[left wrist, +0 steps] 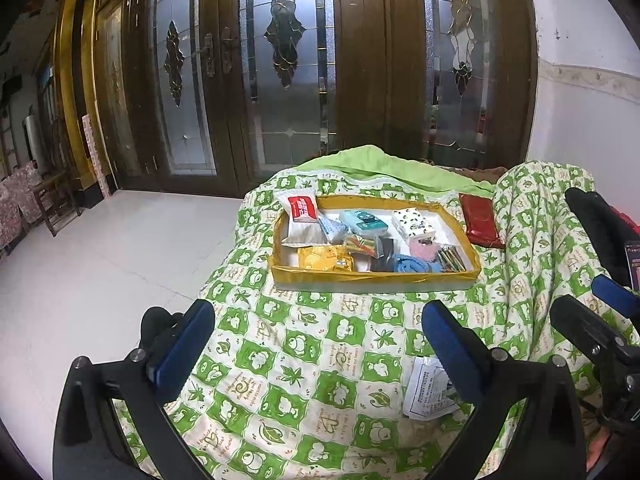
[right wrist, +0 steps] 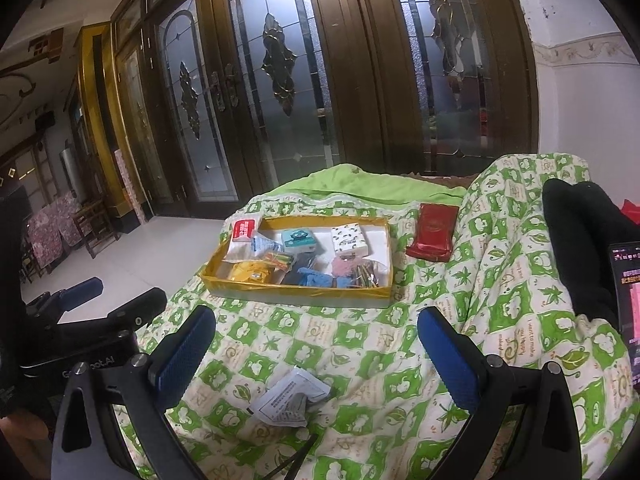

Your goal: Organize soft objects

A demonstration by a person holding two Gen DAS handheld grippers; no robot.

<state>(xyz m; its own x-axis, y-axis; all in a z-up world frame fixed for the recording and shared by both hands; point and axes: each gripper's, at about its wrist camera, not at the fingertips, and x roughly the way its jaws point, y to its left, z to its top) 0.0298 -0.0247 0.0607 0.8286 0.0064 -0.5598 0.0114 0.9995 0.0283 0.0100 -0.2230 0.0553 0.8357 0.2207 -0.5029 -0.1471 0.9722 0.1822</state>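
Observation:
A yellow-rimmed tray (left wrist: 374,277) (right wrist: 296,292) sits on a green-and-white quilt and holds several soft packets: a white-and-red tissue pack (left wrist: 301,209) (right wrist: 243,231), a teal pack (left wrist: 365,222), a spotted white pack (left wrist: 413,224) (right wrist: 349,240), a yellow pouch (left wrist: 326,259) and blue cloth (left wrist: 414,264). A red packet (left wrist: 479,218) (right wrist: 434,233) lies on the quilt right of the tray. A white printed sachet (left wrist: 426,388) (right wrist: 290,402) lies near the grippers. My left gripper (left wrist: 318,344) is open and empty. My right gripper (right wrist: 316,346) is open above the sachet, apart from it.
The quilt (left wrist: 304,360) covers a raised surface with a hump at the right (right wrist: 520,280). A black sleeve (right wrist: 576,248) and a lit phone (right wrist: 628,300) are at the right edge. Behind stand wooden glass doors (left wrist: 280,80); white floor (left wrist: 100,264) lies left.

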